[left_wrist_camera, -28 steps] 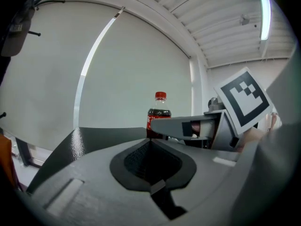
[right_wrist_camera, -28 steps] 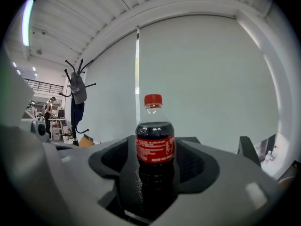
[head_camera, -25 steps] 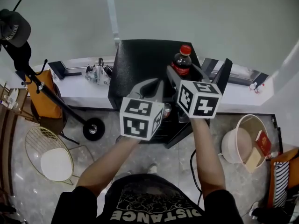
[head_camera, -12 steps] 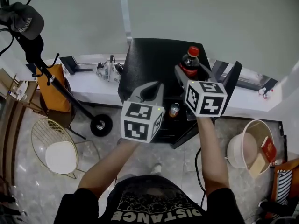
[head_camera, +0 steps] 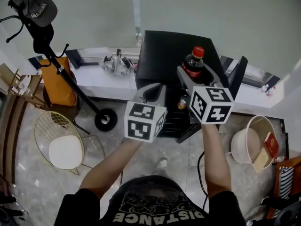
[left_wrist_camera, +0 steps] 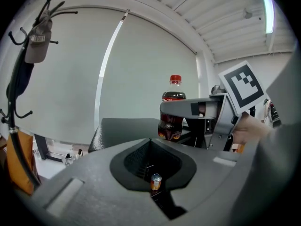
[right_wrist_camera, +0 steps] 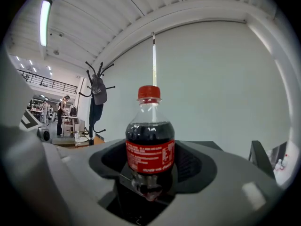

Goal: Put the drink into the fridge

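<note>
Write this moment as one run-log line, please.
right tongs: shut on cola bottle | left tongs: empty | black fridge: open, can inside | bottle: not yet inside

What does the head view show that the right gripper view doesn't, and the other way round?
Only the head view: the person's arms, the left gripper with its jaws together, a wire chair, a bucket, and a can inside the open black fridge. Only the right gripper view: the ceiling light strip and distant people. Both: the cola bottle clamped in the right gripper, and the coat stand with its cap.
</note>
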Demonstrator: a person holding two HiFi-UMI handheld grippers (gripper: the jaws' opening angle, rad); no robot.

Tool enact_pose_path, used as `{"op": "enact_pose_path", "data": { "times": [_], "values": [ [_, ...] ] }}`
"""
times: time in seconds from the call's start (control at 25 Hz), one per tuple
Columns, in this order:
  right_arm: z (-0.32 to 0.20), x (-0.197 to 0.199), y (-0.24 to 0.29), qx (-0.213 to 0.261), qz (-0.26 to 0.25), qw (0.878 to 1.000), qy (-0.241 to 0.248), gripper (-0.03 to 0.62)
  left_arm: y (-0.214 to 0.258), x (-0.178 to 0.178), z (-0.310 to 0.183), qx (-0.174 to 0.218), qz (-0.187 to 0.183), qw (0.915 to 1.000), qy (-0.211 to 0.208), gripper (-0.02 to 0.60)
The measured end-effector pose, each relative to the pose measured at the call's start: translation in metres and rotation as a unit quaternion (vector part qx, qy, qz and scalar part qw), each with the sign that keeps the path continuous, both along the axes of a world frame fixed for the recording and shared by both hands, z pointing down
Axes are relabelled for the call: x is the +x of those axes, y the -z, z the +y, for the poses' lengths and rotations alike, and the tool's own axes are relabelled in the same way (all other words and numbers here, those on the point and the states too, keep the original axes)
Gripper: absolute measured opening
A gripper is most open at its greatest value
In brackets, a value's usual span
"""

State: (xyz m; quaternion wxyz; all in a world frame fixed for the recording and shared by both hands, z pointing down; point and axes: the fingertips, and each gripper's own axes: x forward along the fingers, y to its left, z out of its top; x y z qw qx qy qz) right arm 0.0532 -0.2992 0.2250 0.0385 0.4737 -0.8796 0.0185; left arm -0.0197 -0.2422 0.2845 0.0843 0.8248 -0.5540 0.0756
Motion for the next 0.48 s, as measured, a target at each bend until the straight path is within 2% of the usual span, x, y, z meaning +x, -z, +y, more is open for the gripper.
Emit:
{"op": "enact_pose_path", "data": {
  "times": [0.48],
  "values": [
    [0.075, -0.037, -0.022, 0.009, -0.009, 1.0, 0.02, 0.305, -0.026, -0.029, 0.056, -0.013, 0.005, 0.9999, -0.008, 0.006]
  ]
}}
